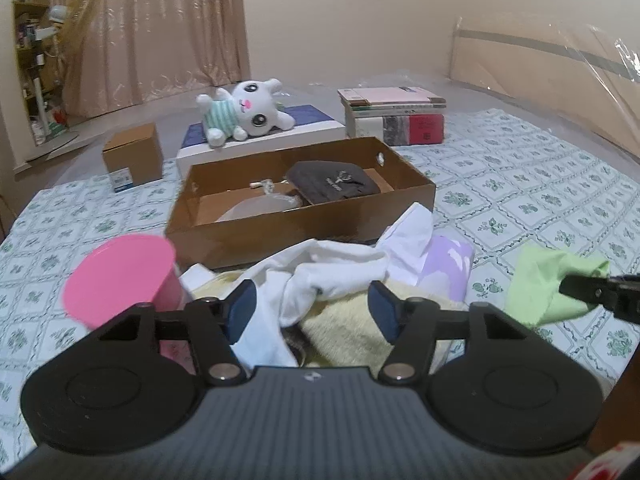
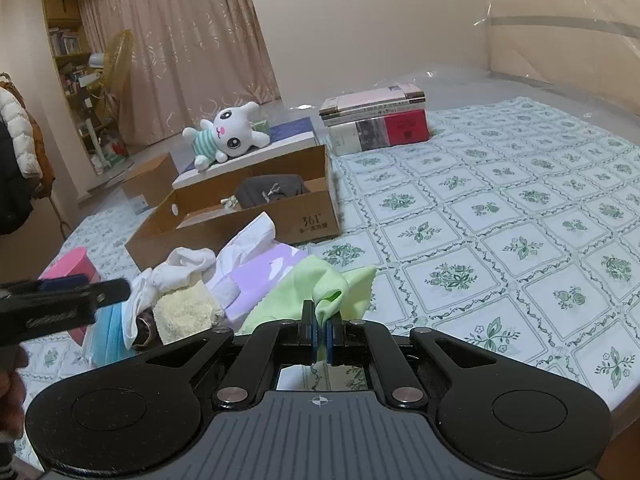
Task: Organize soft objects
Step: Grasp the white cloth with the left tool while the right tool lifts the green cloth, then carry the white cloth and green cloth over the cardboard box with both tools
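A patterned bedsheet (image 2: 500, 220) covered the bed. On it, an open cardboard box (image 2: 312, 216) lay at about eleven o'clock from the right gripper (image 2: 320, 334), whose tongs were clamped on a fold of the green cloth (image 2: 332, 284). The right hand was nearer that cloth. The left gripper (image 1: 312, 308) hovered, tongs wide, over the white cloth (image 1: 332, 268) pile at twelve o'clock.

A plain cream wall (image 2: 360, 20) stood at the far side. Left of it hung long beige patterned curtains (image 2: 188, 52), and farther left a wooden bookshelf (image 2: 66, 44) crammed with books. A white quilted bedspread with green floral squares (image 2: 500, 216) covered the bed.
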`<state>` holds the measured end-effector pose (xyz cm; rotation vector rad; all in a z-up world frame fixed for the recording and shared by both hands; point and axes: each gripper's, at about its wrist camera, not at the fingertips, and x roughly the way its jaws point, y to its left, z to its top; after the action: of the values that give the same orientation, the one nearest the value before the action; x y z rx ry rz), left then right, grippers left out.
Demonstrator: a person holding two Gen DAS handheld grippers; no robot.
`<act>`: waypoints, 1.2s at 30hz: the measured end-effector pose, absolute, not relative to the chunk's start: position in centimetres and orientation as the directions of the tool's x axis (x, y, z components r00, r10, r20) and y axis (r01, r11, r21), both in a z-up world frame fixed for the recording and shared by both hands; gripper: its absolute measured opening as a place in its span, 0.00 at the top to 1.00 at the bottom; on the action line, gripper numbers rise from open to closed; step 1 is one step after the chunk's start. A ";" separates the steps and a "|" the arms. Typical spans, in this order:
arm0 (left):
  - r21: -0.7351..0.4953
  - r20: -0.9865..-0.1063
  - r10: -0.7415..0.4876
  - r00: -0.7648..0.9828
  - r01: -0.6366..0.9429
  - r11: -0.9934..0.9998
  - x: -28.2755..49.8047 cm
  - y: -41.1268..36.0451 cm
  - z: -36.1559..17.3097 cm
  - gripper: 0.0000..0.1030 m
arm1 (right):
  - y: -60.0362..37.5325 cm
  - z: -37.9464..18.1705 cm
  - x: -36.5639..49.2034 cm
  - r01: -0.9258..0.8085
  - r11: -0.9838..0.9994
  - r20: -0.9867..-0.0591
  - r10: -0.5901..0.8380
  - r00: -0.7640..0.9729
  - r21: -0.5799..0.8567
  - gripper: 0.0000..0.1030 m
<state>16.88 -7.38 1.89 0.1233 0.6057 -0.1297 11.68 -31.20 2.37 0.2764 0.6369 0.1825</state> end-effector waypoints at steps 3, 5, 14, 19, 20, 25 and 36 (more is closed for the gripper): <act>0.056 -0.592 -0.107 0.799 0.173 0.983 18.6 -7.9 1.4 0.43 | -31.3 2.1 11.8 -0.081 0.947 -0.563 0.253 0.787 0.312 0.96; 0.032 -0.605 -0.122 0.787 0.177 0.984 19.6 -8.0 1.1 0.43 | -31.5 2.0 12.0 -0.080 0.947 -0.565 0.251 0.786 0.310 0.96; -0.052 -0.682 -0.162 0.713 0.174 0.983 24.1 -7.9 -1.2 0.54 | -32.1 1.1 12.9 -0.066 0.949 -0.580 0.241 0.778 0.307 0.96; -0.063 -0.684 -0.174 0.708 0.179 0.982 24.6 -7.4 -1.0 0.87 | -32.2 0.9 13.3 -0.063 0.949 -0.580 0.241 0.778 0.310 0.96; -0.063 -0.682 -0.174 0.710 0.180 0.982 24.6 -7.3 -0.9 0.88 | -32.2 1.0 13.3 -0.064 0.948 -0.579 0.242 0.778 0.310 0.96; -0.092 -0.657 -0.202 0.726 0.188 0.978 24.1 -6.0 1.2 0.90 | -32.0 1.6 13.2 -0.079 0.949 -0.569 0.249 0.784 0.306 0.96; -0.138 -0.566 -0.280 0.775 0.246 0.959 23.8 -1.6 10.3 0.90 | -30.6 5.5 13.4 -0.153 0.945 -0.499 0.285 0.818 0.289 0.96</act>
<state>23.80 -1.62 10.31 -0.0571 0.6218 -0.2847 13.42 -30.59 5.51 0.2420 0.5666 0.2360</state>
